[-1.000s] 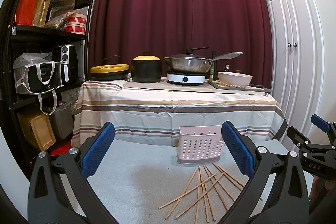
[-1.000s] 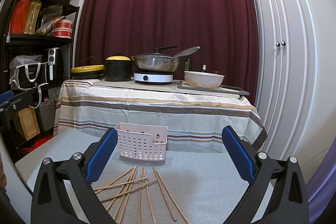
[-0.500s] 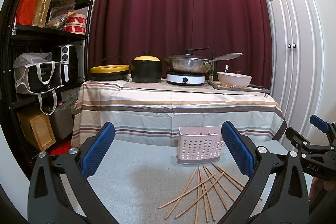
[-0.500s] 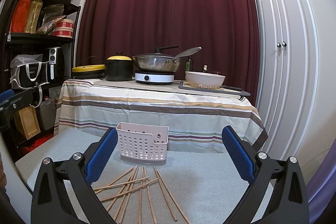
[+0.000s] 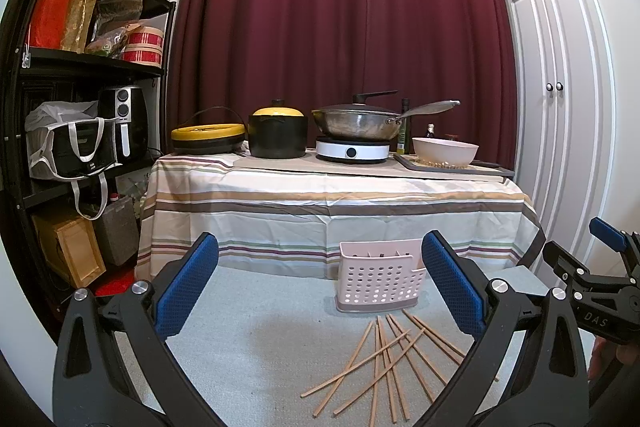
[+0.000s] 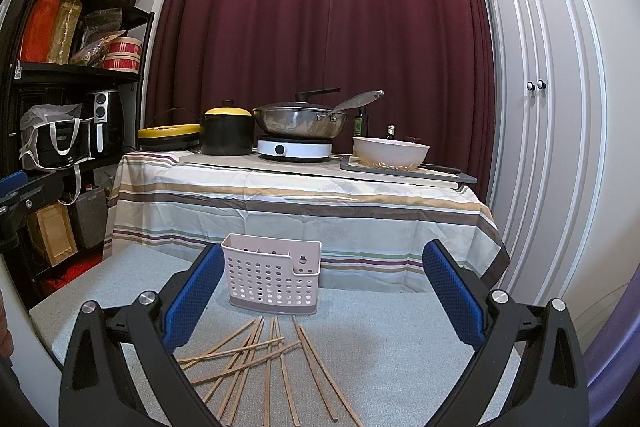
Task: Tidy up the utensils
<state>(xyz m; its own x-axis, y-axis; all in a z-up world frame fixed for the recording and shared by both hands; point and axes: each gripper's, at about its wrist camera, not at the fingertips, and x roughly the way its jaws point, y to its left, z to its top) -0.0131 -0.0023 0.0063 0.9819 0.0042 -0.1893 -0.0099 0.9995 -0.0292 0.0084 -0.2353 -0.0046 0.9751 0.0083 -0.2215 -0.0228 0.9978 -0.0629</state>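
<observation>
Several wooden chopsticks [image 5: 384, 359] [image 6: 264, 355] lie scattered on the grey cloth surface, just in front of a pale pink perforated utensil holder [image 5: 378, 277] [image 6: 274, 273] that stands upright. My left gripper [image 5: 320, 279] hovers open above the surface, left of the chopsticks, with nothing between its blue pads. My right gripper [image 6: 320, 287] is open too, above and behind the chopsticks, nothing held. The right gripper's tip [image 5: 608, 231] shows at the right edge of the left wrist view.
Behind the grey surface stands a table with a striped cloth [image 5: 332, 203] carrying a black pot [image 5: 278, 133], a wok on a hotplate [image 5: 354, 125] and a white bowl [image 5: 445, 151]. A black shelf unit [image 5: 60, 107] is at the left, white cupboard doors [image 5: 560, 107] at the right.
Almost nothing differs; the right wrist view has shifted very slightly, and both grippers stay open and empty.
</observation>
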